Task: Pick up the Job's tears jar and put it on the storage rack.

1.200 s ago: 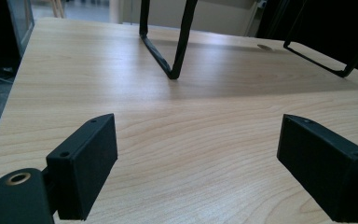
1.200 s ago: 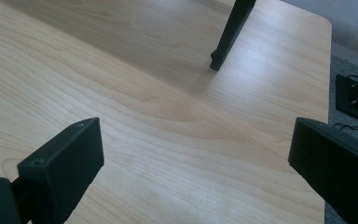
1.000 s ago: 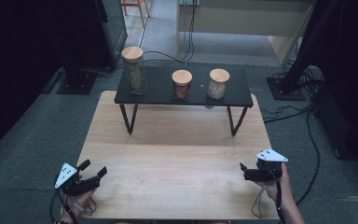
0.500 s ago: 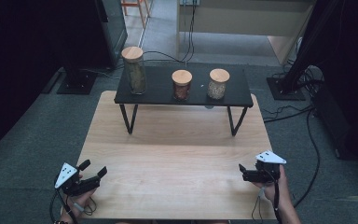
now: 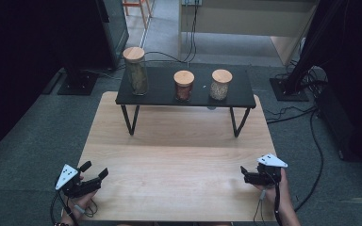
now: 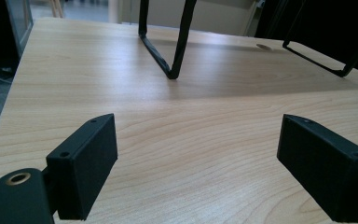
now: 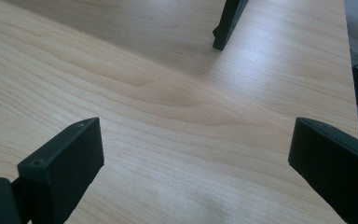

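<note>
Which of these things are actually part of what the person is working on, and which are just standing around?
In the job:
- left gripper, open, empty
- right gripper, open, empty
- tall jar, middle jar, right jar on the black shelf, likely the targets

Just about:
- wooden table
- floor cables

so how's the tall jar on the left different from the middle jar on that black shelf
The tall jar stands about twice as high as the middle jar and holds greenish-brown contents, while the middle jar's are reddish-brown. The tall jar sits near the left end of the black shelf; the middle jar sits near its centre. Both are clear, upright and capped with round, light wooden lids.
</note>
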`<state>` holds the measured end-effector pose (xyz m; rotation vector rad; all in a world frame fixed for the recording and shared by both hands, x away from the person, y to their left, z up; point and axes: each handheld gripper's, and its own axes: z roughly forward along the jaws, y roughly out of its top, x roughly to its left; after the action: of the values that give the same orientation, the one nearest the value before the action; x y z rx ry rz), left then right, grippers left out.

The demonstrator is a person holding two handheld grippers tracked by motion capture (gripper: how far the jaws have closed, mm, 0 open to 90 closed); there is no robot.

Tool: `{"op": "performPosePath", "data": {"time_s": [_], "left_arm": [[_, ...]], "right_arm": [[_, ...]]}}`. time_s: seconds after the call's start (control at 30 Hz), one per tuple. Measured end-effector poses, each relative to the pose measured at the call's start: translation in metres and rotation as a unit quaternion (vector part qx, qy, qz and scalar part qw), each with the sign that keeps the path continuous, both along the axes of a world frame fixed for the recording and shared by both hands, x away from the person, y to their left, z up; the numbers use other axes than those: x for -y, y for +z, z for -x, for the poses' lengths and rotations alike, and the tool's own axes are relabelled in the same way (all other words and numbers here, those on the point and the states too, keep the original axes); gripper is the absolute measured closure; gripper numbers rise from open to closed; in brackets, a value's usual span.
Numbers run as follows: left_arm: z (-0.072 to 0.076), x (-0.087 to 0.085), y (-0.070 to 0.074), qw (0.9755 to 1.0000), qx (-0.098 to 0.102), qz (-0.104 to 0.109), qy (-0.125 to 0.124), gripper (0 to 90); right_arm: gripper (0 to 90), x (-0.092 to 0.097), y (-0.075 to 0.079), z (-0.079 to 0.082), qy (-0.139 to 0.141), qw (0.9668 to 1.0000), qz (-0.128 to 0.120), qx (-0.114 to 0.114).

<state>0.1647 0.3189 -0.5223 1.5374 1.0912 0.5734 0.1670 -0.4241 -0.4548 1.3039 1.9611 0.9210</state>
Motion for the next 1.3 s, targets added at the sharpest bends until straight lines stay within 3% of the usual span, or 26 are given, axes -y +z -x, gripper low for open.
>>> {"op": "performPosePath", "data": {"time_s": [0.43,1.3], "left_arm": [[0.000,-0.001,0.000,1.0000,0.000,0.002,0.000,12.3],[0.001,0.000,-0.001,1.0000,0.001,0.002,0.003,12.2]], "right_arm": [[3.1,-0.002,-0.017,0.002,-0.004,0.9999,-0.004,0.009],[3.1,0.001,-0.031,0.000,-0.005,0.9998,-0.016,-0.014]]}}
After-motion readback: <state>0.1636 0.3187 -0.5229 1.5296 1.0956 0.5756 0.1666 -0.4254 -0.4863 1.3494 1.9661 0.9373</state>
